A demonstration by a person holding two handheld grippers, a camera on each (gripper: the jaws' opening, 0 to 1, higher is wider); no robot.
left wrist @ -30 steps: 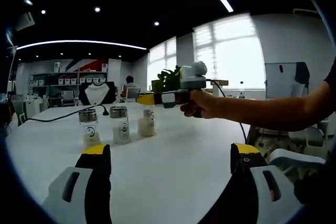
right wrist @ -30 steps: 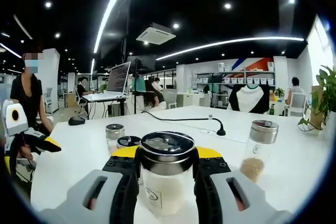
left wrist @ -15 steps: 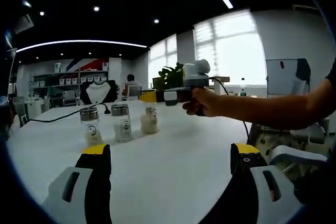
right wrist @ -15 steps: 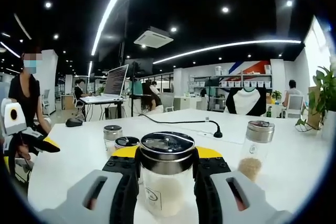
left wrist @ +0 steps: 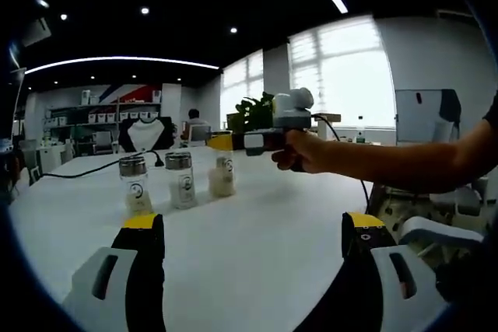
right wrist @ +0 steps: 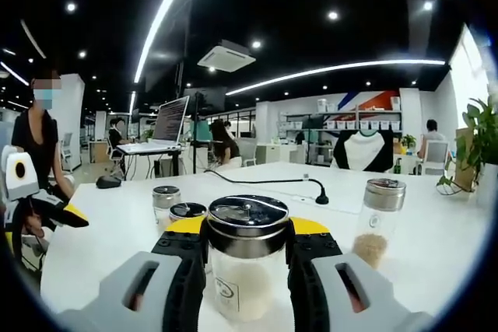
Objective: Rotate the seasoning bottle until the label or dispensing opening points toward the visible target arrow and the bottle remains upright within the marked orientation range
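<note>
Jaws of the right gripper (right wrist: 247,258) clamp the seasoning bottle (right wrist: 247,258) upright; left gripper (left wrist: 253,258) gapes wide, holding nothing, above the white table (left wrist: 257,215).

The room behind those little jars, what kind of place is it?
Most likely an open-plan office. A laptop sits on a raised desk with people seated nearby, display shelves line the far wall, and the long white table looks like a meeting table.
</note>
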